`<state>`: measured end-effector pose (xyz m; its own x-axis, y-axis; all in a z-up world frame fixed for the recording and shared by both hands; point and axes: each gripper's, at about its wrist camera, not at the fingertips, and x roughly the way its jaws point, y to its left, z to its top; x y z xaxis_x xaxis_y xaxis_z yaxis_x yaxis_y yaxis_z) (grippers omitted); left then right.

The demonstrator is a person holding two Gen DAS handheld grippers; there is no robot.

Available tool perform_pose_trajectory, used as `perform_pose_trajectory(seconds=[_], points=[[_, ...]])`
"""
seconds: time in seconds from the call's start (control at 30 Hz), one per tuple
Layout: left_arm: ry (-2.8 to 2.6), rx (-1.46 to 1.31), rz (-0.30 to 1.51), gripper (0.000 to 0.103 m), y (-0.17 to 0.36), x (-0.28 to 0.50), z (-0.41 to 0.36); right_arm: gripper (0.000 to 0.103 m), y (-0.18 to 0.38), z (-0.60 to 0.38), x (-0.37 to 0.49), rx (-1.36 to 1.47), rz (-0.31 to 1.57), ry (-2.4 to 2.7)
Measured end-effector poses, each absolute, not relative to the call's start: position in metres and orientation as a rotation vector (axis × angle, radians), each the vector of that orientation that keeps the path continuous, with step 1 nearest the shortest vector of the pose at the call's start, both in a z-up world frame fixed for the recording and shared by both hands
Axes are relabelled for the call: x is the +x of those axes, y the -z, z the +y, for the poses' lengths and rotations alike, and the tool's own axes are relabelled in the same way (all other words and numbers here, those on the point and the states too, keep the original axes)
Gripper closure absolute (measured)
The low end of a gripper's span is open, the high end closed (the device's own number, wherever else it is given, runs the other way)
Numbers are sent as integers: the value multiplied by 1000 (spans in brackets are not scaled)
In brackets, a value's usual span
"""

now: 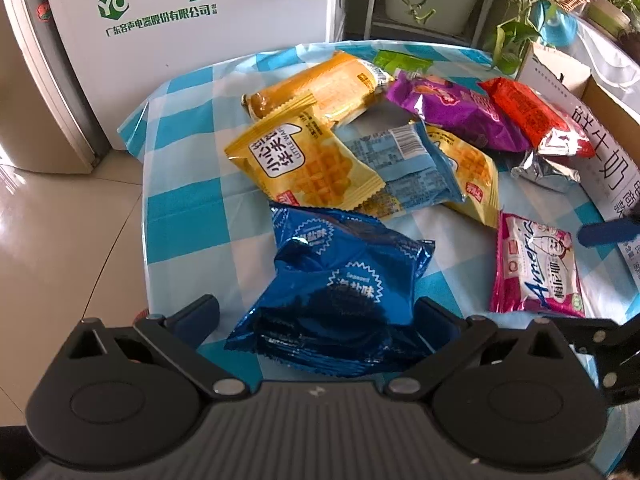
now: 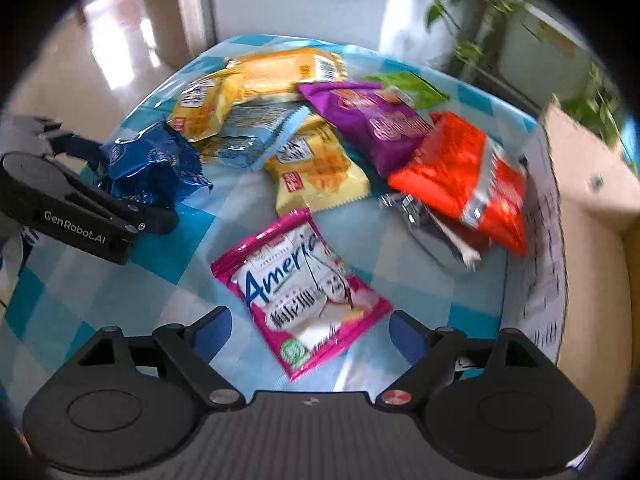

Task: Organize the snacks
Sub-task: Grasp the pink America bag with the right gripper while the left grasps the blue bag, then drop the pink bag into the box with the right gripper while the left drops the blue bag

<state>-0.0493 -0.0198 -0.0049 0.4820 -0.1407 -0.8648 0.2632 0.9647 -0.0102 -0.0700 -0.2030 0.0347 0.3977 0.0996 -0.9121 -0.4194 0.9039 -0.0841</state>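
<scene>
Two dark blue snack packets point(image 1: 340, 292) lie stacked at the near edge of the checked table. My left gripper point(image 1: 316, 312) stands wide open around them; its left finger is clear of the foil. In the right wrist view the same blue packets point(image 2: 148, 164) sit between the left gripper's point(image 2: 128, 182) fingers. A pink "America" packet point(image 2: 304, 292) lies flat between the fingers of my right gripper point(image 2: 310, 320), which is open and not touching it. The pink packet point(image 1: 536, 268) also shows in the left wrist view, with a right fingertip's blue pad point(image 1: 608, 230) beside it.
Behind lie yellow waffle packets point(image 1: 304, 168), a pale blue packet point(image 1: 404, 172), a long orange cake pack point(image 1: 328, 84), purple point(image 1: 456, 112), red point(image 1: 536, 116) and silver point(image 1: 548, 172) packets. A cardboard box point(image 2: 592, 184) borders the table's right side. White fridge point(image 1: 200, 40) and plants stand behind.
</scene>
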Motion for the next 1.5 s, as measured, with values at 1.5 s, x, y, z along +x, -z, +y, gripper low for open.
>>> perform_pose_trajectory(seconds=[1.5], points=[[260, 30, 910, 37, -16, -84, -15, 45, -49, -217, -82, 54, 1062, -159]])
